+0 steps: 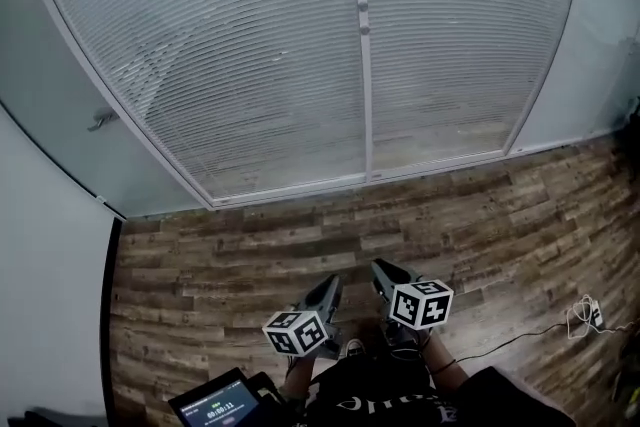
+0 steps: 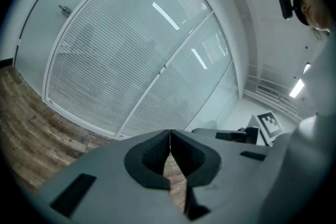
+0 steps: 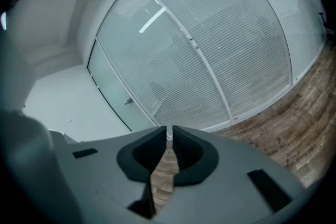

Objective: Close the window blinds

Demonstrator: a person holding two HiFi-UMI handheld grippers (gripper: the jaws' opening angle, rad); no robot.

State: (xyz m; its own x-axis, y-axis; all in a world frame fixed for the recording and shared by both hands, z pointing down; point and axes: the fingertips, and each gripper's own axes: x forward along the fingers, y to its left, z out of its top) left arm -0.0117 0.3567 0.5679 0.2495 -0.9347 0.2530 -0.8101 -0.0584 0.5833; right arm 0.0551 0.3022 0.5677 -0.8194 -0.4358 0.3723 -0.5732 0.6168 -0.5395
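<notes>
The window blinds (image 1: 250, 45) hang in two glazed panels split by a white upright post (image 1: 361, 95) that carries two small knobs (image 1: 363, 18). Their slats look flat and pale. Both grippers are low in the head view, over the wood floor and well short of the window. My left gripper (image 1: 334, 281) has its tips touching and holds nothing; its own view shows the same, left gripper (image 2: 170, 132). My right gripper (image 1: 380, 266) points at the post; in its own view the right gripper (image 3: 170, 131) shows a narrow gap between empty tips.
A frosted glass door with a handle (image 1: 100, 120) stands left of the window. A white plug and cable (image 1: 585, 313) lie on the wood floor (image 1: 480, 215) at the right. A small lit screen (image 1: 220, 405) is at the bottom left.
</notes>
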